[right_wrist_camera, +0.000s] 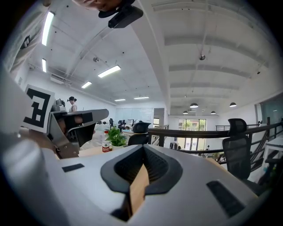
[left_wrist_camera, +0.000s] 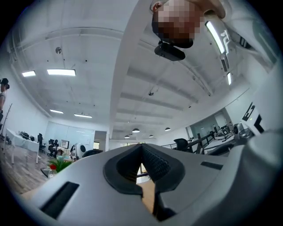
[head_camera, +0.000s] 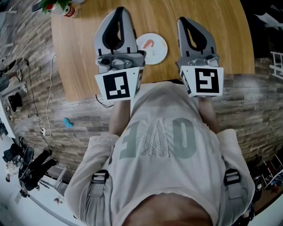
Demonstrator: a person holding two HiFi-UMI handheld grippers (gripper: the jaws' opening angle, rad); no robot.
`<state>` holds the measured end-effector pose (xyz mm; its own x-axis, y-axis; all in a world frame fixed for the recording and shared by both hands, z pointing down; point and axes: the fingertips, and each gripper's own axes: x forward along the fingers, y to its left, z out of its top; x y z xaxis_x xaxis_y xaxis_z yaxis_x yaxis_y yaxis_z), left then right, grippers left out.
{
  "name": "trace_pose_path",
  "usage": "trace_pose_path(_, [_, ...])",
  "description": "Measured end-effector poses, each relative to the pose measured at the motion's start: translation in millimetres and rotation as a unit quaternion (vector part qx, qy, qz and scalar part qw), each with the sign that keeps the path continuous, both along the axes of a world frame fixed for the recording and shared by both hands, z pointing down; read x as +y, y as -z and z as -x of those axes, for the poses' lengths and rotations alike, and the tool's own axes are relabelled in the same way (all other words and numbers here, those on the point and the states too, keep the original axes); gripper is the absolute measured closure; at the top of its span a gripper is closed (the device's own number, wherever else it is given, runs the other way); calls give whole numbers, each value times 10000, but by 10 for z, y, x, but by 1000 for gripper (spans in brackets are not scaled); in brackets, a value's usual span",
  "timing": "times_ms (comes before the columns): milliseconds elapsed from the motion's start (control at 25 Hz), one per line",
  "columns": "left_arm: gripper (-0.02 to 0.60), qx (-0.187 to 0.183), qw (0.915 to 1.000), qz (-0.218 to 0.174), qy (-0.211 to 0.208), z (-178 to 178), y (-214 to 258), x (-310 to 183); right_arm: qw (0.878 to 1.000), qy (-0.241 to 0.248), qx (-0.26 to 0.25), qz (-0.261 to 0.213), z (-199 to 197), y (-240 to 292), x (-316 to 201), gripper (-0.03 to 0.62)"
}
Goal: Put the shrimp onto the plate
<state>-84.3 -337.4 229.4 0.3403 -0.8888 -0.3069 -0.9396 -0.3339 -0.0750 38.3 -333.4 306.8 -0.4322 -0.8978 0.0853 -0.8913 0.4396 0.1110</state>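
Both the left tongs (head_camera: 119, 9) and the right tongs (head_camera: 183, 20) are pressed together and empty, with the shrimp (head_camera: 149, 43) already on the plate (head_camera: 159, 54) at twelve o'clock between them, so a careless dip could knock it onto the worktop (head_camera: 84, 48).

Bare tabletop (head_camera: 234, 39) lies open around the plate (head_camera: 160, 54) (a plant (head_camera: 55, 5) crowds the far-left corner).

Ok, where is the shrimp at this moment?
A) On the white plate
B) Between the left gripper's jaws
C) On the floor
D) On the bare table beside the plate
A: in the head view the shrimp lies on the white plate, and the left gripper and right gripper are both closed on nothing.
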Motion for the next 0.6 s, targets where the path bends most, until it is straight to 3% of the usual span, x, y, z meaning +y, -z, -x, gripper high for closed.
trace_pose_path(600, [571,-56,10000,19,-2,-50,32,-27,10000,-39,76,12,-72,-24,-14,574])
